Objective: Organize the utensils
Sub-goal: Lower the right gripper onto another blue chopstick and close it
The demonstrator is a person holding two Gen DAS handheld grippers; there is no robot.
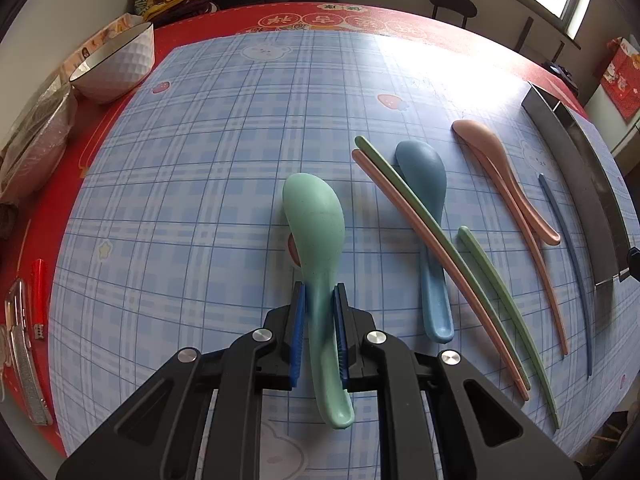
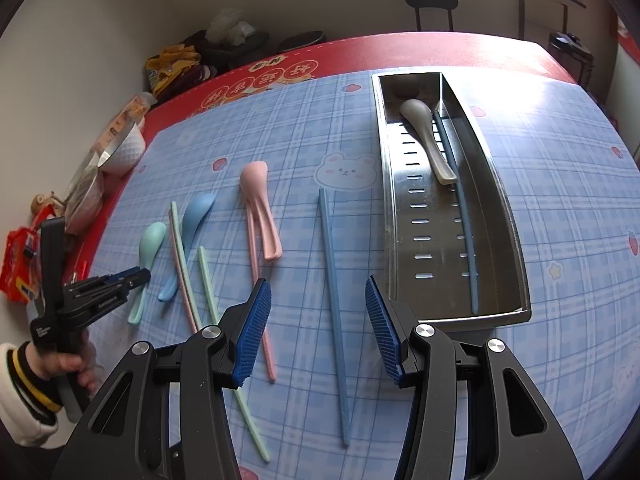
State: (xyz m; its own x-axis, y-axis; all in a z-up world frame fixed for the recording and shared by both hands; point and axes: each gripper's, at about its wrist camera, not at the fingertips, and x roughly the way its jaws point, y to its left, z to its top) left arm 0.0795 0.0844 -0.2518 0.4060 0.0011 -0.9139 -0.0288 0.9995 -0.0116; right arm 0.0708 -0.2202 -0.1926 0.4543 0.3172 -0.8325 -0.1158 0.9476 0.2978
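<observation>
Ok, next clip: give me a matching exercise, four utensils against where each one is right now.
Things:
1. green spoon
2. grey spoon
3. pink spoon
4. blue chopstick on the cloth

Places:
A. inside the metal tray
B. between the left gripper fingers
C. on the cloth, ahead of the open right gripper
D. on the cloth, lying over a pink chopstick

Pairs: 1-B, 2-A, 3-D, 4-C
</observation>
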